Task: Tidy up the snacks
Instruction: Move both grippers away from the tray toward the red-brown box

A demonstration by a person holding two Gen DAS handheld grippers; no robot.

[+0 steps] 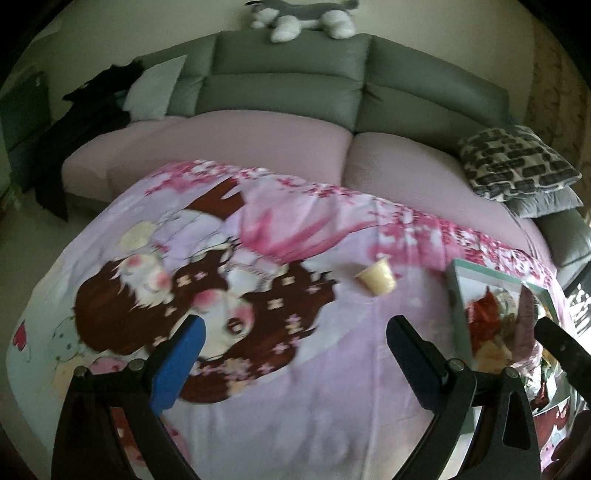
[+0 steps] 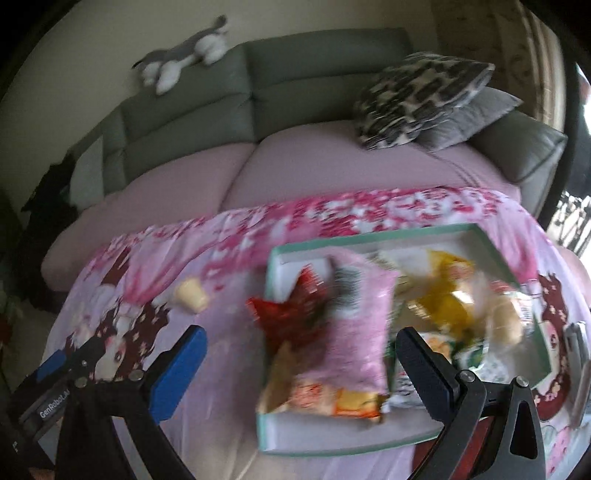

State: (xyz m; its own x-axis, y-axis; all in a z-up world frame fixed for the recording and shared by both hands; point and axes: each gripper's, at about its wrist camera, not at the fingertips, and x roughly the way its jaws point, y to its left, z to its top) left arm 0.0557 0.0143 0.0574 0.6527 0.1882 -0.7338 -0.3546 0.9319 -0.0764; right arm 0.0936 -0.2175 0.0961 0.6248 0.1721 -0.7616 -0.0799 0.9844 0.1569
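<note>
A green-rimmed box (image 2: 496,258) full of snack bags sits on the pink cartoon cloth (image 2: 229,354); a pink bag (image 2: 354,325) and a red bag (image 2: 295,314) lie on top. The box also shows at the right of the left wrist view (image 1: 458,295). A small yellow jelly cup (image 1: 377,278) lies on its side on the cloth, left of the box; it also shows in the right wrist view (image 2: 190,293). My left gripper (image 1: 295,338) is open and empty above the cloth, short of the cup. My right gripper (image 2: 301,349) is open and empty over the box's left part.
A sofa with pink seat covers (image 1: 229,147) stands behind the cloth. Patterned and grey pillows (image 1: 513,162) lie at its right end, dark clothing (image 1: 85,122) at its left, a plush dog (image 1: 303,16) on its back.
</note>
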